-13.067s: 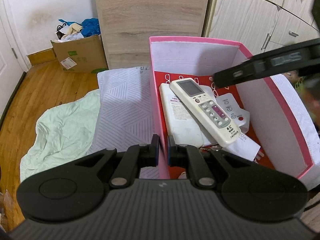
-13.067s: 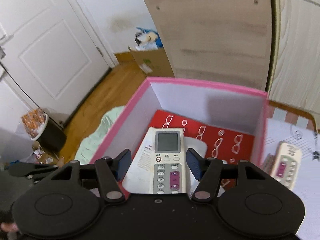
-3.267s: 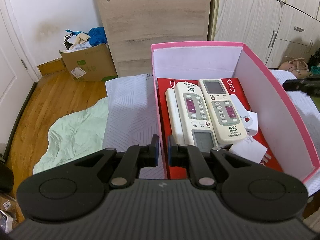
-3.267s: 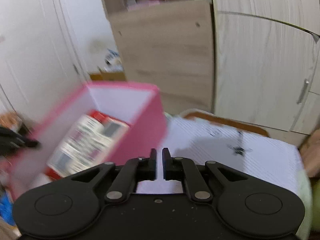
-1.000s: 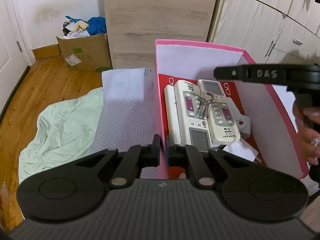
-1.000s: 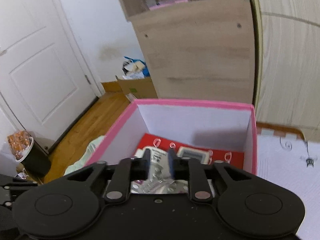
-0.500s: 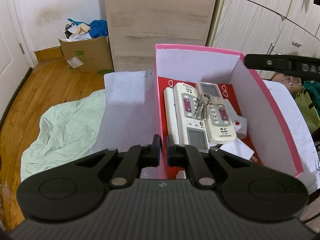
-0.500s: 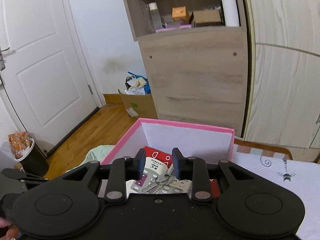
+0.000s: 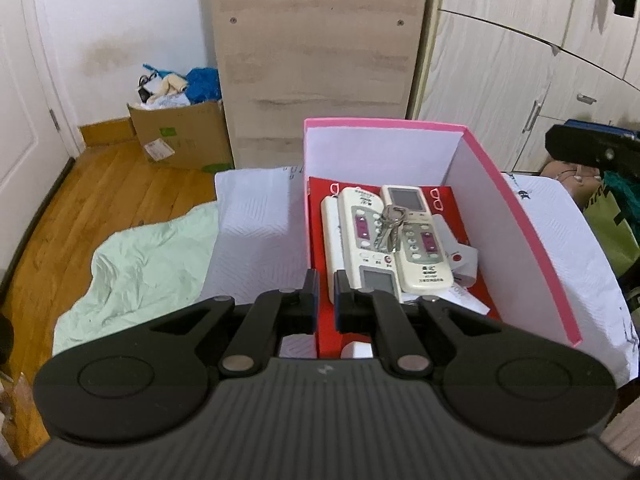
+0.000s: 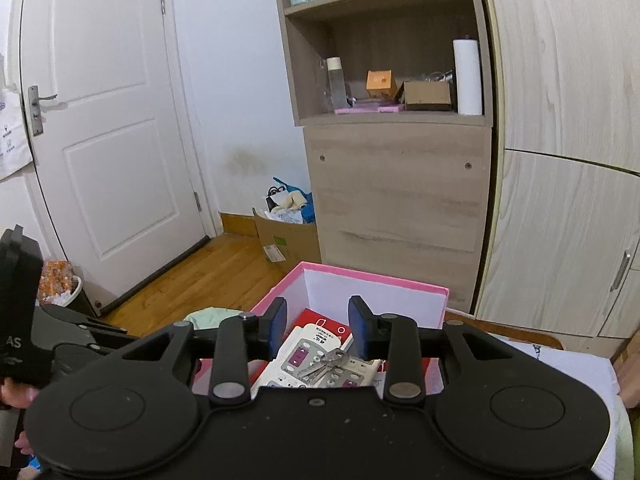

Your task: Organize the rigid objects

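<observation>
The left tongs [image 9: 326, 294] are seen shut on the near left wall of the pink box [image 9: 532, 236], the pads pressed on either side of that wall. The box is thereby steadied on the white-covered surface [image 9: 256, 236]. Should this grip be eased or pulled sideways, the light box could be dragged or tipped, and its contents shifted.

Inside the box, two remotes [image 9: 416, 240] are laid side by side on a red card, a third white piece being partly hidden under them. A bunch of keys [image 9: 390, 228] is lying across the remotes, where their long edges meet. The keys are judged loosely seated: a jolt to the box could slide them down between the remotes or off to the floor of the box. A small white item with a red button [image 9: 460, 258] is seen to the right of the remotes.

The right tongs [image 10: 318, 330] are seen partly open with nothing between the pads; the jaws have just been opening, and the keys are seen below them, apart from the pads. A careless pass could knock the far rim. No further loose objects are seen on the surface, so the task is judged nearly done.
</observation>
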`<action>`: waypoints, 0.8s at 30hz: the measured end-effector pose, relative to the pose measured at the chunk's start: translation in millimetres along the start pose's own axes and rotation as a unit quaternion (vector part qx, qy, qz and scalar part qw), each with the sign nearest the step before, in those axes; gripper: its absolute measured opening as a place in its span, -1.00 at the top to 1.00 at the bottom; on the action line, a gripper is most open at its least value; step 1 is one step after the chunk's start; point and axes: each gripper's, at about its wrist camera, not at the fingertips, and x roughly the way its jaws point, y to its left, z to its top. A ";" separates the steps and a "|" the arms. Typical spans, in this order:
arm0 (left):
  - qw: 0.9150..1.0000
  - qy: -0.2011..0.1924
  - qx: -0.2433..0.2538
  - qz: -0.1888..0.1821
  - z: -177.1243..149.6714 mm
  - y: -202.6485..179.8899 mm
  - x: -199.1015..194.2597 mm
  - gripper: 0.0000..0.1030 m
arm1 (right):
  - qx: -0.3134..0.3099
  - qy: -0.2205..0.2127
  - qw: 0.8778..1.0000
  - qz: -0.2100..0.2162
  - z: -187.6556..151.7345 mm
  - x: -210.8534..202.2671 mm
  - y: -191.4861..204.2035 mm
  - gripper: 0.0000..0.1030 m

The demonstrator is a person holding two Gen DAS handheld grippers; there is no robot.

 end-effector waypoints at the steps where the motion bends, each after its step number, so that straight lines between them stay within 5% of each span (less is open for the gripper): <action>1: 1.000 -0.004 0.006 0.000 -1.2 -3.5 -3.3 0.87 | -0.004 -0.001 1.000 -0.004 -2.0 -3.7 0.5 0.24; 13: 0.998 -0.061 -0.018 -0.002 -12.0 -15.5 -50.6 0.86 | -0.020 -0.053 0.998 -0.007 -18.3 -55.5 4.0 0.16; 24: 0.997 -0.076 0.001 -0.012 -51.3 -49.3 -70.9 0.84 | -0.021 -0.056 0.998 -0.016 -50.6 -91.2 12.9 -0.09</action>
